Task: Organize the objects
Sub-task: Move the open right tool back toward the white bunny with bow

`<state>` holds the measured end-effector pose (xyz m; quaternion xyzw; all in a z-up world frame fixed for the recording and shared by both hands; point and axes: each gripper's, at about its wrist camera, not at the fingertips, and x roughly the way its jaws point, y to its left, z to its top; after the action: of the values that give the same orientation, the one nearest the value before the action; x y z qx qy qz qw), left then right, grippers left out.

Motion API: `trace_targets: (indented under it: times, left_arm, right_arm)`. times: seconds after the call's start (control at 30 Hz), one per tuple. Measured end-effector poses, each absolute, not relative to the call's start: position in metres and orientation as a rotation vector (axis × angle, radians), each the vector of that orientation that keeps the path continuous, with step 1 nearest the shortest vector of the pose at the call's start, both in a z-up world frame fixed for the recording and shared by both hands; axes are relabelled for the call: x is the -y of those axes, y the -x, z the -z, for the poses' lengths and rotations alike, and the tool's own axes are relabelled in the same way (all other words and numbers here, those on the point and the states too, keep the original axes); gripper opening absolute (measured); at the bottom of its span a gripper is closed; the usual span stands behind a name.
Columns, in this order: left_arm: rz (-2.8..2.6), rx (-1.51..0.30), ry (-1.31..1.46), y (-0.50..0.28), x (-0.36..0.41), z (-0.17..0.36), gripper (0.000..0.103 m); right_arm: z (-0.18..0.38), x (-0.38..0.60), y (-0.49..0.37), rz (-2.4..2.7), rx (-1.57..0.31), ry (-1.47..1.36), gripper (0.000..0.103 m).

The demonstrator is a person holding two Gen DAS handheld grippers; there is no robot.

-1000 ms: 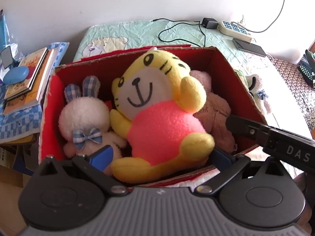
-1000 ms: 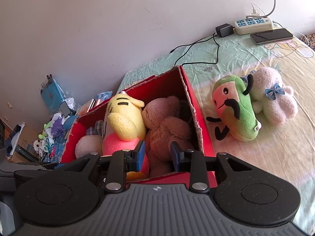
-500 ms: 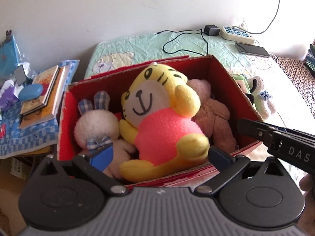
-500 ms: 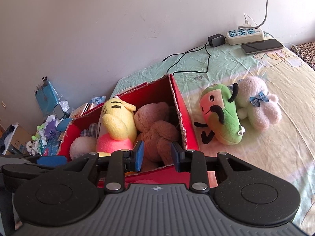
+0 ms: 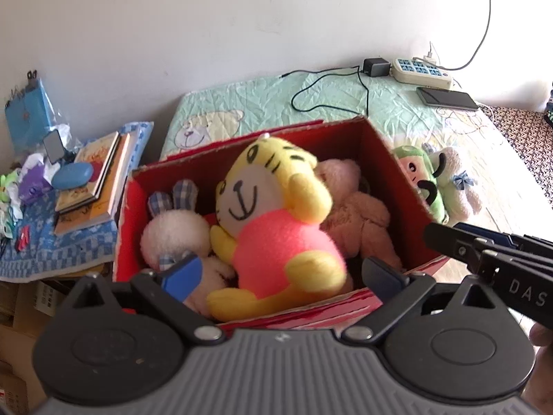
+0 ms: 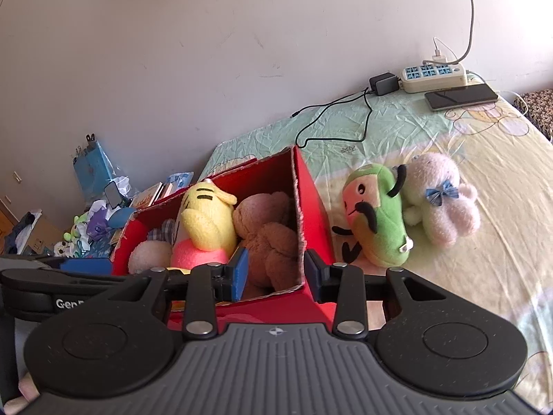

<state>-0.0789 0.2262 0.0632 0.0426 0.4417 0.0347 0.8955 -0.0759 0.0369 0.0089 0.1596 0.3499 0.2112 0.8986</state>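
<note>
A red cardboard box (image 5: 397,169) stands on the bed. In it lie a yellow tiger plush in a pink shirt (image 5: 276,228), a white bunny with checked ears (image 5: 172,231) and a brown bear (image 5: 359,207). My left gripper (image 5: 280,273) is open and empty above the box's near edge. My right gripper (image 6: 274,271) is open and empty over the box's near right corner (image 6: 311,207); it also shows in the left wrist view (image 5: 484,252). A green plush (image 6: 376,218) and a pale pink bunny with a blue bow (image 6: 442,200) lie on the bed right of the box.
A power strip (image 6: 433,74), a phone (image 6: 461,97) and a black cable (image 6: 345,117) lie at the back of the bed. Books (image 5: 93,180) and clutter sit on a blue checked cloth (image 5: 52,245) left of the box.
Both grippers have drawn back and up from the box, so it looks smaller. The tiger plush stays in the box. Both grippers stay open.
</note>
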Motion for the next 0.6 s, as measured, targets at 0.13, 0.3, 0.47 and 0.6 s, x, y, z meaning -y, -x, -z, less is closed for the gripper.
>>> trace_targets:
  times: [0.13, 0.3, 0.47, 0.6]
  left_arm:
    - [-0.079, -0.907, -0.092, 0.077, -0.213, -0.07, 0.1]
    - [-0.082, -0.899, -0.111, 0.074, -0.19, -0.075, 0.098]
    - [-0.064, -0.886, -0.125, 0.071, -0.165, -0.08, 0.097]
    - [-0.038, -0.876, -0.134, 0.067, -0.145, -0.083, 0.097]
  right_arm:
    - [-0.012, -0.024, 0.073, -0.446, -0.723, -0.332, 0.038]
    - [-0.013, -0.004, 0.071, -0.446, -0.727, -0.335, 0.038]
    - [-0.014, 0.017, 0.068, -0.435, -0.728, -0.347, 0.038]
    - [-0.013, 0.037, 0.065, -0.413, -0.728, -0.36, 0.038]
